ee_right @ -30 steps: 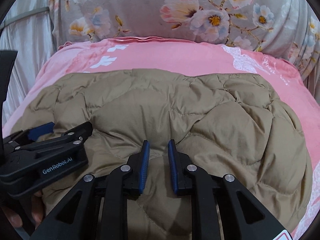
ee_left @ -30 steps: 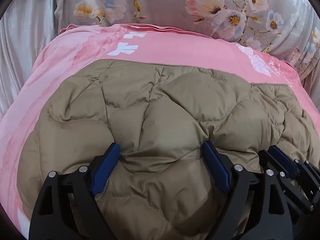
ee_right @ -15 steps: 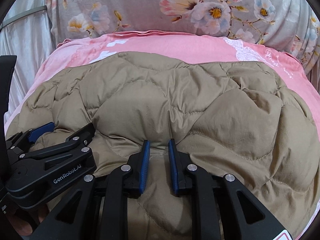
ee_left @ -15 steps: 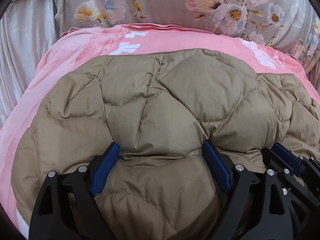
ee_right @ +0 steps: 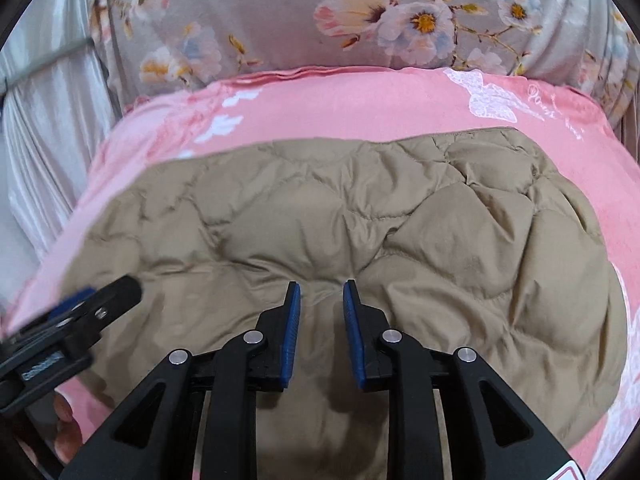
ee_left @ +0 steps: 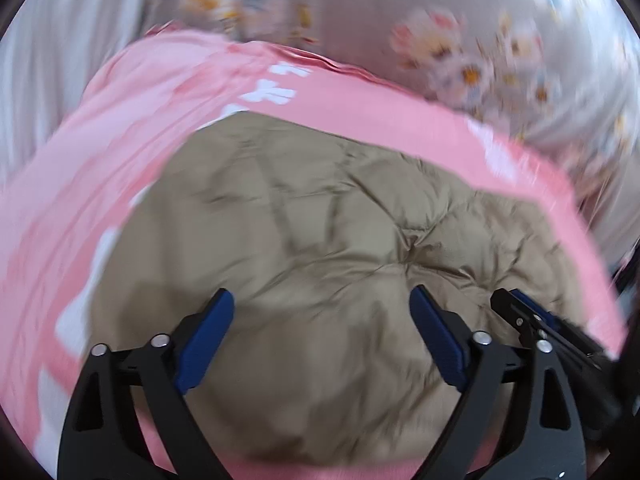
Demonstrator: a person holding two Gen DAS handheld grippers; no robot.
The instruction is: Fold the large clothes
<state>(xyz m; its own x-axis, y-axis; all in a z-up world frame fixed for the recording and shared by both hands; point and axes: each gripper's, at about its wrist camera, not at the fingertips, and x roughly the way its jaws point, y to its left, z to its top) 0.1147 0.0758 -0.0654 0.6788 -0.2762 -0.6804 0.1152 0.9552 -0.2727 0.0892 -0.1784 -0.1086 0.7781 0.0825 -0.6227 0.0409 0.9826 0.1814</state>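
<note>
A tan quilted puffer jacket (ee_right: pixel 400 224) lies folded on a pink bed sheet (ee_right: pixel 360 100); it also shows in the left wrist view (ee_left: pixel 320 240), which is motion-blurred. My left gripper (ee_left: pixel 320 300) is open wide just above the jacket's near part, holding nothing. My right gripper (ee_right: pixel 319 286) hovers over the jacket's near edge with the jaws a small gap apart and no cloth between them. Each gripper shows at the edge of the other's view: the right one (ee_left: pixel 532 320) and the left one (ee_right: pixel 80 312).
A grey floral quilt (ee_right: pixel 400 12) is piled along the far side of the bed. Pale satin fabric (ee_right: pixel 44 128) hangs at the left. The pink sheet (ee_left: pixel 120 160) shows around the jacket on all sides.
Both grippers have drawn back and lifted from the jacket, so more pink sheet shows around it. The right jaws have parted slightly. The left camera is swinging, blurring its view.
</note>
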